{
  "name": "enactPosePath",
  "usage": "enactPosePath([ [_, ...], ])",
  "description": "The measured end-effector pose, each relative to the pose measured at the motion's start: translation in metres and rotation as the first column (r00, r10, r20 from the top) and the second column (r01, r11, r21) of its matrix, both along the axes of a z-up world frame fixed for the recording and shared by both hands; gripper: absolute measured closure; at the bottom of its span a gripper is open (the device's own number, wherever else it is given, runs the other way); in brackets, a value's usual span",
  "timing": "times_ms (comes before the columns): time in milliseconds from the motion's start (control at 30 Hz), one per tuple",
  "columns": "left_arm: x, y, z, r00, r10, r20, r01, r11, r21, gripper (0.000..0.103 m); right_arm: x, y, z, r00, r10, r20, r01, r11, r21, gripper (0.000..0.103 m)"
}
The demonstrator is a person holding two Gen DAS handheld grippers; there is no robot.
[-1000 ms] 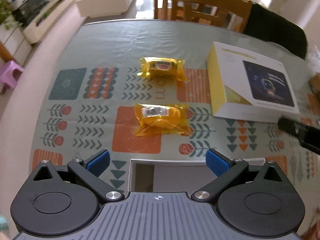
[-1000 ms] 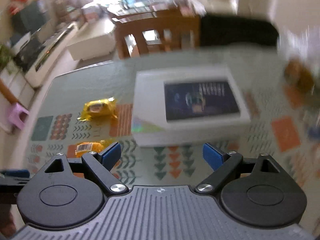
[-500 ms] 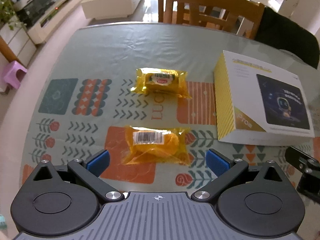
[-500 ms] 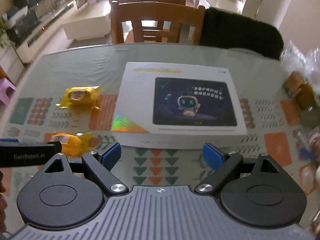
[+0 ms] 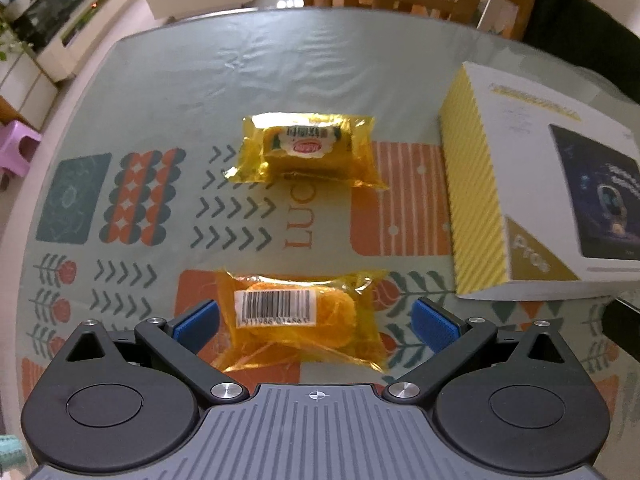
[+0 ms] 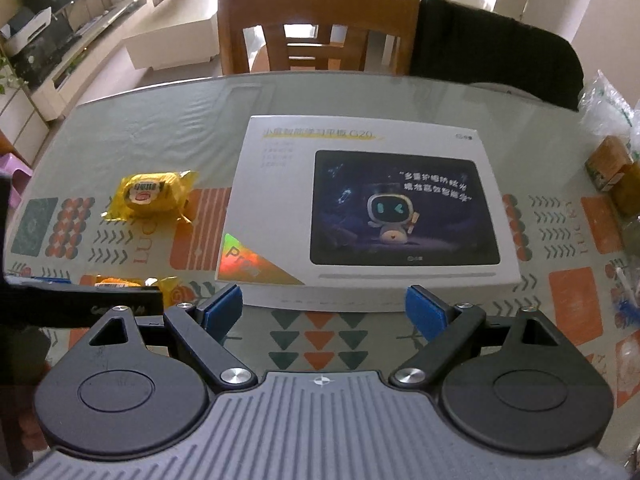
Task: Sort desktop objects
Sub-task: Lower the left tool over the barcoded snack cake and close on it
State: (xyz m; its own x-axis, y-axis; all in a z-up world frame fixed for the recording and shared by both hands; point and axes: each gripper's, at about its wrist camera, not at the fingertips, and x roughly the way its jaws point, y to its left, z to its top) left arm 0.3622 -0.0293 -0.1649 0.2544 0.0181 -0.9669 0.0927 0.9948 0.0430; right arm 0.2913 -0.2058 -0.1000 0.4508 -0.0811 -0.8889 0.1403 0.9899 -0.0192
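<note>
Two yellow snack packets lie on the patterned table. The near packet (image 5: pixel 298 316), barcode up, sits between the wide-open blue pads of my left gripper (image 5: pixel 316 322), with gaps on both sides. The far packet (image 5: pixel 306 154) lies beyond it, label up. A white and yellow tablet box (image 5: pixel 532 208) lies flat to the right. My right gripper (image 6: pixel 324 312) is open and empty, just in front of the box's (image 6: pixel 360 200) near edge. The right wrist view also shows the far packet (image 6: pixel 150 194) and part of the near packet (image 6: pixel 120 282) behind the left gripper's body.
Wooden chairs (image 6: pixel 316 28) stand at the table's far side, one draped with a black garment (image 6: pixel 492 48). Snack boxes and plastic bags (image 6: pixel 612 160) crowd the table's right edge. The table's rounded left edge (image 5: pixel 60 120) drops to the floor.
My left gripper has moved forward and down so the near packet now lies between its pads. My right gripper has steadied, facing the tablet box.
</note>
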Motion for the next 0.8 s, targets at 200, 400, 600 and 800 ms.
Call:
enactPosePath([
  [200, 0.01, 0.005, -0.015, 0.999, 0.015, -0.038, -0.015, 1.0, 0.017, 0.0, 0.005, -0.001, -0.009, 1.0, -0.007, -0.023, 0.008, 1.0, 0.029, 0.0],
  [400, 0.012, 0.007, -0.027, 0.998, 0.019, -0.068, -0.017, 1.0, 0.027, 0.0, 0.007, -0.002, -0.014, 0.999, -0.008, -0.039, 0.01, 0.999, 0.043, 0.0],
  [600, 0.013, 0.005, -0.039, 0.996, -0.001, -0.095, 0.004, 0.999, 0.033, 0.0, 0.008, -0.001, -0.017, 0.999, -0.001, -0.048, 0.003, 0.999, 0.048, 0.0],
  [800, 0.015, 0.002, -0.045, 0.994, -0.023, -0.104, 0.028, 0.998, 0.047, 0.0, 0.009, 0.001, -0.019, 0.998, 0.004, -0.056, -0.001, 0.999, 0.055, 0.0],
])
